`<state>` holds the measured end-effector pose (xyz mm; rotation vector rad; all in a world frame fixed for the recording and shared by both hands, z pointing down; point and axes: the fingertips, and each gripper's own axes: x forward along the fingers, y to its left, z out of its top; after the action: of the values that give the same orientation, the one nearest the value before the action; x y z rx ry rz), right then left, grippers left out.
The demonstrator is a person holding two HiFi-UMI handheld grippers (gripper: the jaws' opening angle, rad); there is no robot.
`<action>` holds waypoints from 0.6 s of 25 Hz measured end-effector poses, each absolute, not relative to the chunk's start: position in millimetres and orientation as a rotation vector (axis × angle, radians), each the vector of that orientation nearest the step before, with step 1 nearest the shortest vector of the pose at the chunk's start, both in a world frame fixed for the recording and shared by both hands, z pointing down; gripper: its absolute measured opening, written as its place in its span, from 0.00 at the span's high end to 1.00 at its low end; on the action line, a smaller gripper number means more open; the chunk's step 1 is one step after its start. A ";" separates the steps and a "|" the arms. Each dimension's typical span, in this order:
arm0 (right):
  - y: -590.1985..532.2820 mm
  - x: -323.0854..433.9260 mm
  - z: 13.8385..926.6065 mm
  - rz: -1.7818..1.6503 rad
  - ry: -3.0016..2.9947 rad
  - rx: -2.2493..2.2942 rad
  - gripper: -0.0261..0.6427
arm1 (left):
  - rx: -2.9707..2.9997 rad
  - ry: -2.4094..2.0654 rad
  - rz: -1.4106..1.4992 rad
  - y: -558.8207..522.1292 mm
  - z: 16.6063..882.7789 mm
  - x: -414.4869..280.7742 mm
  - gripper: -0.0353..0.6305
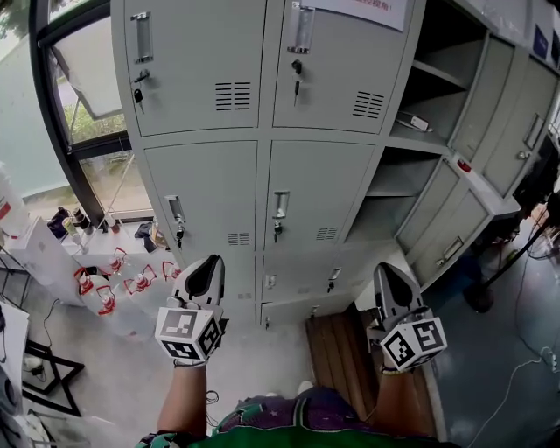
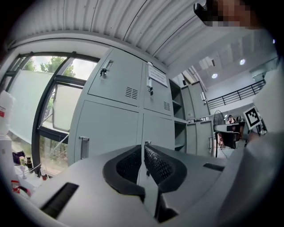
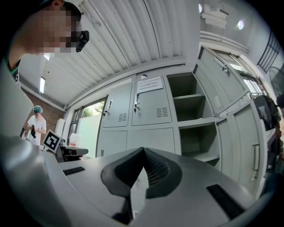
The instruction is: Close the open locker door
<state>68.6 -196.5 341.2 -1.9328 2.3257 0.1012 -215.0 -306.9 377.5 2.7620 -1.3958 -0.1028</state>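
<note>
Holding the left gripper (image 1: 210,262) (image 2: 143,148) out level toward the grey locker bank (image 1: 306,184), with its jaws almost together, only a thin slit showing between the ribbed pads and nothing lying in it. Holding the right gripper (image 1: 385,268) (image 3: 143,150) out likewise, further to the right, with its jaws meeting at the tips and gripping nothing. Touching nothing with either tool, both hanging in the air short of the lockers. Facing closed doors ahead of the left gripper, with keys (image 1: 138,96) dangling from some of the locks. Standing open in the rightmost column: the upper open locker door (image 1: 479,96) (image 3: 219,84) and the lower open locker door (image 1: 430,203) (image 3: 228,146), each swung out to the right of its shelved compartment and well apart from both grippers, the right gripper being the nearer of the two. Lying on the upper compartment's shelf, a small flat object (image 1: 418,122), too small to identify. Showing a paper notice (image 1: 359,9) on the top closed door just left of the open column.
</note>
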 end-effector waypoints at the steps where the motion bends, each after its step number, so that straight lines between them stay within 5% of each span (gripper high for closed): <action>1: -193.2 72.9 339.5 0.105 2.314 -1.940 0.95 | 2.773 -1.382 -0.105 -304.4 374.6 -209.3 0.90; 11: -168.9 126.4 328.2 0.090 2.276 -1.936 0.95 | 2.829 -1.243 -0.189 -285.4 350.6 -134.4 0.91; 15: -167.1 131.0 334.5 0.077 2.409 -1.887 0.52 | 2.871 -1.171 -0.203 -277.0 343.4 -95.9 0.91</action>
<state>131.0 -167.1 334.5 -1.8870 2.4085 0.0773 -95.9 -277.0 343.4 2.8710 -1.1711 -0.2029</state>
